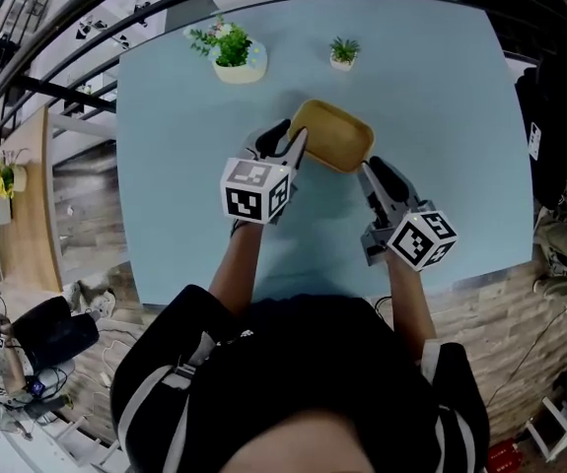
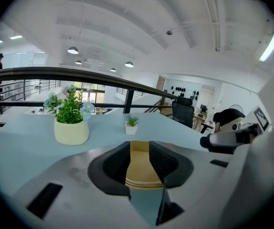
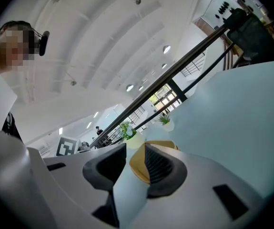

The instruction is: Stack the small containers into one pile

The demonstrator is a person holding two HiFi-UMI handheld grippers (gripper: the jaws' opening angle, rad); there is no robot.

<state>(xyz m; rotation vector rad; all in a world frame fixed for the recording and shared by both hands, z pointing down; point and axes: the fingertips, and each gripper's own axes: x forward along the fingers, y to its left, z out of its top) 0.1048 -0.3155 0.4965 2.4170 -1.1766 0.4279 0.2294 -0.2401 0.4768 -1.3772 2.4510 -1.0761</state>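
A pile of tan nested containers rests on the light blue table, with several rims layered at its near edge. My left gripper is at the pile's left edge with its jaws wide apart. In the left gripper view the pile fills the gap between the fingers. My right gripper is at the pile's near right corner, open. In the right gripper view the pile lies against the right finger, with bare table showing on the left.
A cream pot of blue flowers and a small white potted plant stand at the table's far side. A dark railing runs behind the table. The table's near edge is just in front of the person.
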